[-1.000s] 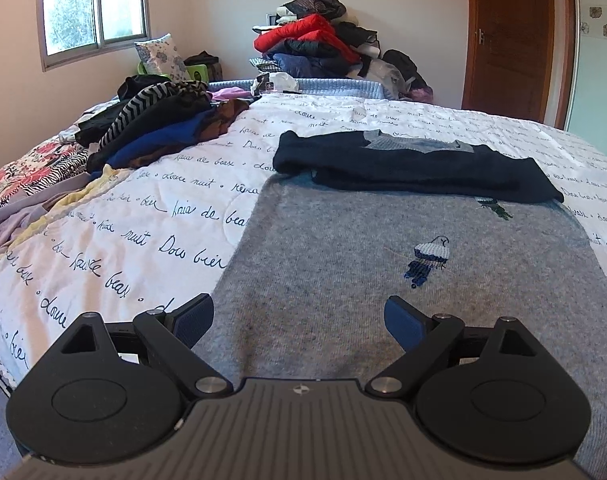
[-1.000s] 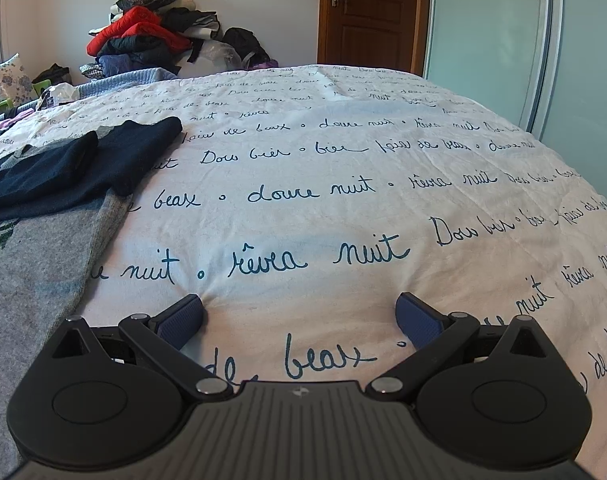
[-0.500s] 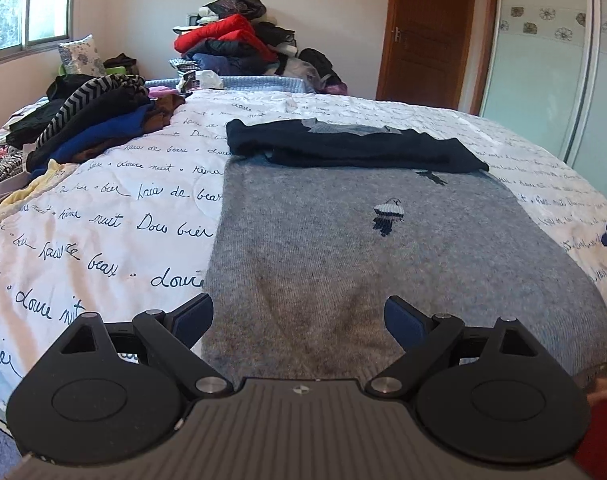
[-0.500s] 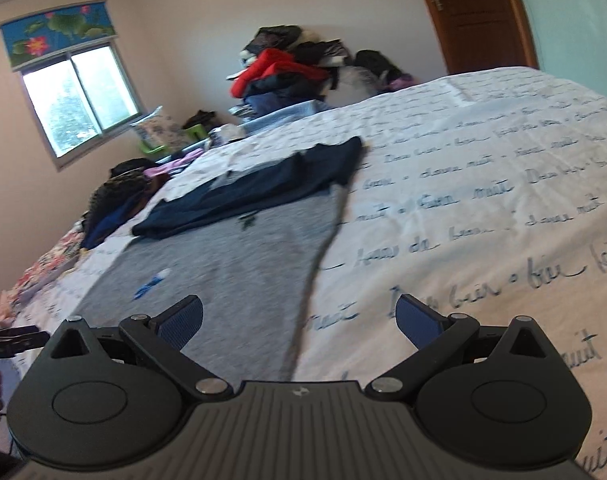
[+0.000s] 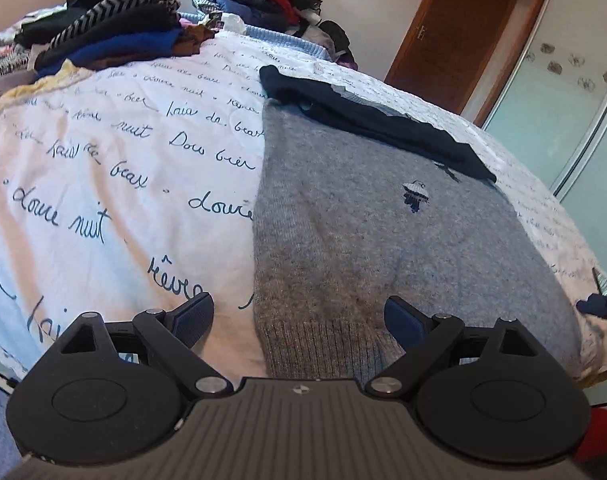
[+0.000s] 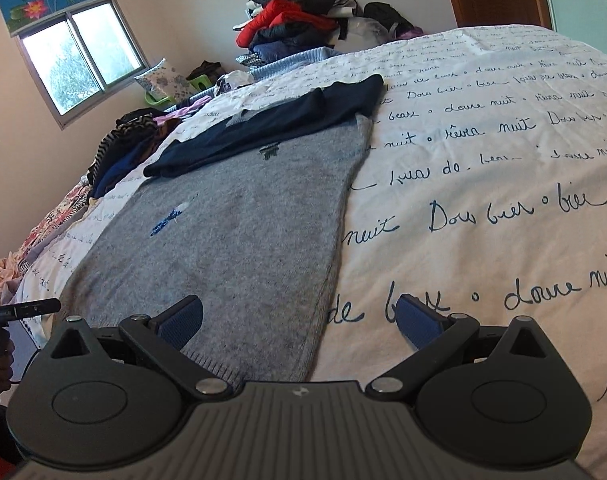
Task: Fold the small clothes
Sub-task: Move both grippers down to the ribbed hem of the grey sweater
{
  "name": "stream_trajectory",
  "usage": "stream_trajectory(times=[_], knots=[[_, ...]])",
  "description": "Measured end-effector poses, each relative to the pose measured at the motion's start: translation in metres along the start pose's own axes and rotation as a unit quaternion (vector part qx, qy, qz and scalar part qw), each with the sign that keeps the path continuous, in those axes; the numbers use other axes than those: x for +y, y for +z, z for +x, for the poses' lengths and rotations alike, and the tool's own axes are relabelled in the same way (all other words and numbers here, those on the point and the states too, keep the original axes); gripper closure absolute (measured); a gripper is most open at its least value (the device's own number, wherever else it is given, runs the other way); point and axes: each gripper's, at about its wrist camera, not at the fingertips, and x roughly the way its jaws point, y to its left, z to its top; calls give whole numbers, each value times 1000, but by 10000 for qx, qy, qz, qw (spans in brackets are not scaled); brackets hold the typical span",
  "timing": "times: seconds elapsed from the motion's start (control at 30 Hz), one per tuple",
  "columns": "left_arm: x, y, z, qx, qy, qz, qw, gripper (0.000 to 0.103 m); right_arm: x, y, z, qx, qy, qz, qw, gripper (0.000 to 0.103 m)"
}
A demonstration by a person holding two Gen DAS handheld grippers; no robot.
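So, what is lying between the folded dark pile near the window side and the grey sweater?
Only bare printed bedcover lies between the folded pile and the grey sweater; nothing rests on that stretch. The left wrist view shows this best.

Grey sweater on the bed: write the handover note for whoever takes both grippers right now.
Left gripper: open, empty, over the near left hem corner of the grey sweater.
Right gripper: open, empty, over the near right hem corner.
Sweater lies flat on the bedspread, hem towards you.
Done: the navy sleeves lie folded across the far end.
Left: grip both hem corners, probably fold the hem up towards the sleeves.
Other clothes sit in the side pile.
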Motion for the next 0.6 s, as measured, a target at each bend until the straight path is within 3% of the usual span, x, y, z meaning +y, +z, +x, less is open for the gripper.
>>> stream_trajectory(times=[0.17,0.33,0.5,0.6], knots=[[8,-2,-1,41,-492,-277,9984,16,-8,-3,-6,29,435,273,9987,0],[18,-11,3,121,-1190,-496,9916,16,-12,-8,-3,248,860,394,9952,0],[48,-20,6,59,-1943,-1241,9730,17,-23,-15,-1,444,1234,535,9899,0],[58,-20,8,59,-2122,-1618,9637,21,-30,-17,-4,473,1421,636,9867,0]])
